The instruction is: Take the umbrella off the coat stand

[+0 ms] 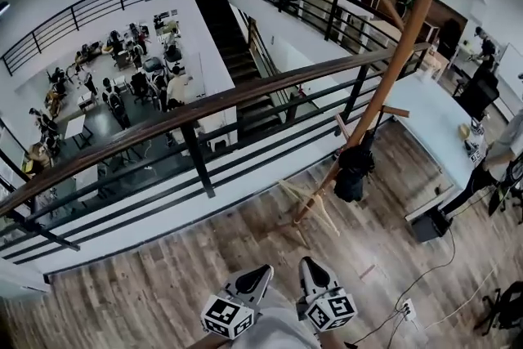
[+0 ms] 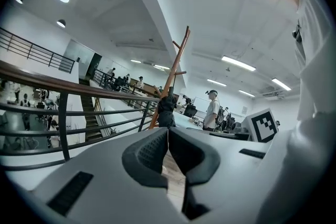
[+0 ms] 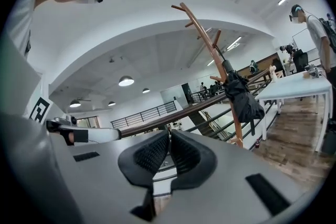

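**Railing** [image 1: 188, 117]: dark metal bars under a brown handrail. It runs along the balcony edge to the left of the coat stand [image 1: 392, 69] and passes close behind the stand's pole. Below it lies an open hall with desks and seated people.

**Left gripper** [image 1: 263, 269]: held low over the wooden floor [image 1: 147, 290], on the near side of the coat stand and to its left, well apart from it. The jaws are pressed together at the tips with nothing between them. In the left gripper view the umbrella [image 2: 166, 112] shows just above the closed tips.

**Right gripper** [image 1: 307, 262]: just beside the left one, on the side nearer the coat stand but also well apart from it. The jaws meet at the tips and grip nothing. In the right gripper view the umbrella sits above and to the right of the tips.

**Coat stand**: a brown wooden pole with short pegs, on splayed legs set on the floor by the railing.

**Umbrella** [image 1: 353, 167]: black and folded, hung from a peg partway up the coat stand. It rests against the pole with a strap dangling. Neither gripper touches it.

**Table** [image 1: 433, 123]: white, to the right of the coat stand and near it. A person stands at its far right end.
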The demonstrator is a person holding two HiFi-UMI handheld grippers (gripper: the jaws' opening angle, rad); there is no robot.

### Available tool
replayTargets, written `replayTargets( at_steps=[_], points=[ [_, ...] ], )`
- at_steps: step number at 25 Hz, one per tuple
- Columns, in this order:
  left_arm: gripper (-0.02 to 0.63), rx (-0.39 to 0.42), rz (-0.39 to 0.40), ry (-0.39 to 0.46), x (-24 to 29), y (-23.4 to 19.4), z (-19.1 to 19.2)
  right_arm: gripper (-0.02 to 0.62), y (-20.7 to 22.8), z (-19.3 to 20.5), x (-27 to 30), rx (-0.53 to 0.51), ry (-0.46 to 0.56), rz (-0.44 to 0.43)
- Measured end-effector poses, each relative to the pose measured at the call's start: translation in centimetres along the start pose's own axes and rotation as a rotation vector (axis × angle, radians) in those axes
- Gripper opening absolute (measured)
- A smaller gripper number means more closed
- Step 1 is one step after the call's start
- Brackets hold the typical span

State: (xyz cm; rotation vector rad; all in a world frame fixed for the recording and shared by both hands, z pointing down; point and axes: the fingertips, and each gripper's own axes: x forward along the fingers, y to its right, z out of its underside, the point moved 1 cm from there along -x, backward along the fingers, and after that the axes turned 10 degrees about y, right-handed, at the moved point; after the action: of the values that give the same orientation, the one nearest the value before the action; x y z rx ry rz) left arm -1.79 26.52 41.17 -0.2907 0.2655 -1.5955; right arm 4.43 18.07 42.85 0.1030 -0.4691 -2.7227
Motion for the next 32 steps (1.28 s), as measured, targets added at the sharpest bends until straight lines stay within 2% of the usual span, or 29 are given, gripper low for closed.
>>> replayTargets(
  at_steps=[3, 9, 18, 21, 26, 32],
  points=[
    [0.024, 0.010, 0.033, -0.007, 4.3, -1.5, -1.9, 0.041, 2.0, -2.2, 2.8, -0.031, 0.060, -0.018],
    [0.024, 0.030, 0.118, -0.008, 12.3, -3.0, -5.8, 0.041, 6.3, -6.0, 7.3, -0.096, 0.091, 0.041],
    [0.024, 0.038, 0.236, -0.033, 20.5, -4.0, -6.9, 0.041, 12.0, -8.9, 10.4, -0.096, 0.161, 0.166],
    [0.025, 0.052, 0.280, -0.046, 22.2, -3.1, -7.5, 0.041, 12.9, -9.6, 9.7, -0.071, 0.185, 0.213],
    [0.024, 0.103, 0.355, -0.047, 24.5, -0.9, -9.2, 0.041, 14.5, -12.5, 8.6, -0.105, 0.257, 0.268],
    [0.023, 0.100, 0.439, -0.086, 25.7, -0.3, -8.6, 0.041, 14.7, -13.8, 8.8, -0.137, 0.295, 0.322]
  ],
)
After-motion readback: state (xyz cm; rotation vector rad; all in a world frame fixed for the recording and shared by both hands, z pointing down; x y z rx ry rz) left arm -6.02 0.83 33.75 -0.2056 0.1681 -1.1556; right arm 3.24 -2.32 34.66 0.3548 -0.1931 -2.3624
